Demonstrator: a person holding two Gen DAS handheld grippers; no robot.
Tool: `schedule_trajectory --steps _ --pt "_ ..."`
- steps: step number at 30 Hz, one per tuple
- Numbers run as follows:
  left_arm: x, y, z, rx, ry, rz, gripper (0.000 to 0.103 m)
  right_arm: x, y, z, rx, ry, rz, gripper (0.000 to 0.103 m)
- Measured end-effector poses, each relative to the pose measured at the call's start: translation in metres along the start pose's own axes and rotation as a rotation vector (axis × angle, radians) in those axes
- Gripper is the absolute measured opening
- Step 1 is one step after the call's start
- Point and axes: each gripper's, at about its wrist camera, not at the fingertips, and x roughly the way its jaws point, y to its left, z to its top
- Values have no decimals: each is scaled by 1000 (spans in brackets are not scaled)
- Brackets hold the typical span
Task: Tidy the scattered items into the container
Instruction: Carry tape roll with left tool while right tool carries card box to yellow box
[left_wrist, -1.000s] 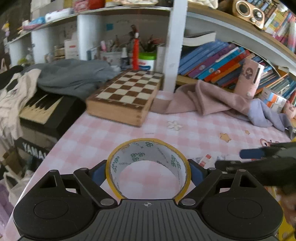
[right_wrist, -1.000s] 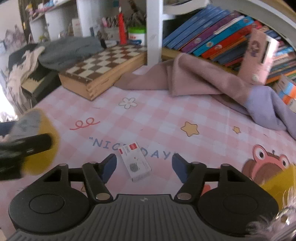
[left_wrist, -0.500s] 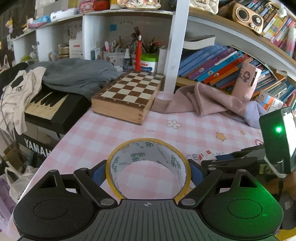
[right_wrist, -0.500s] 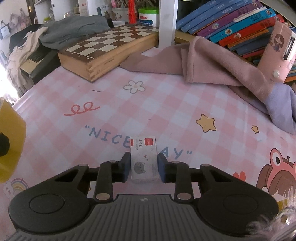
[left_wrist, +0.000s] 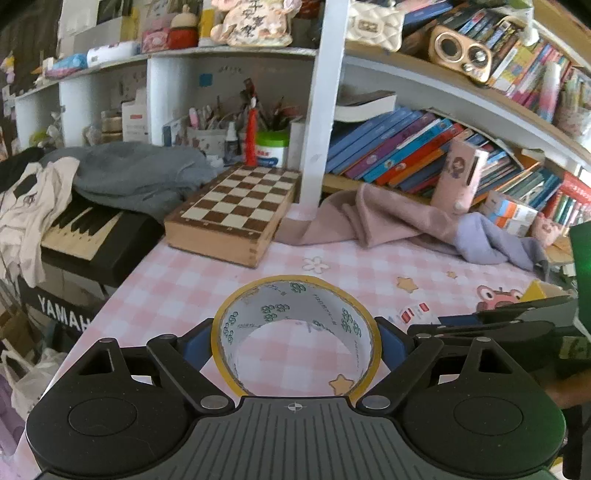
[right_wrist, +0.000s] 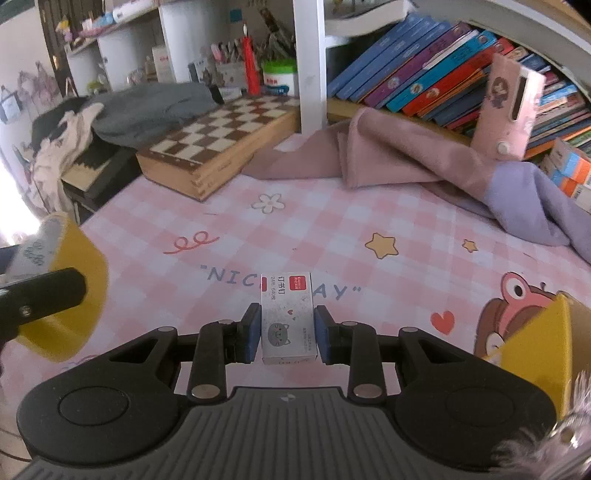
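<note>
My left gripper (left_wrist: 295, 338) is shut on a roll of yellow-edged tape (left_wrist: 295, 291) and holds it above the pink checked tabletop (left_wrist: 184, 280). The tape also shows at the left edge of the right wrist view (right_wrist: 70, 280). My right gripper (right_wrist: 287, 330) is shut on a small white staple box (right_wrist: 287, 314) with a red label and a cat drawing, lifted off the table. The box also shows in the left wrist view (left_wrist: 415, 312). A yellow container (right_wrist: 535, 343) sits at the right edge; only its corner shows.
A wooden chessboard box (right_wrist: 218, 144) sits at the back left. A pink and lilac cloth (right_wrist: 406, 162) lies at the back. Books (right_wrist: 424, 81) fill the shelf behind. A keyboard (left_wrist: 81, 236) under clothes stands beyond the table's left edge.
My right gripper closed on the staple box and has lifted it off the table. My left gripper has risen a little with the tape still in it.
</note>
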Motion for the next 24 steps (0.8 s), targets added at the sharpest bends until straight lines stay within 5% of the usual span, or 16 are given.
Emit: schedule_trajectory --steps 24 --pt "-74 -13 -23 59 -64 -106 90 -100 28 -55 87 -77 17 29"
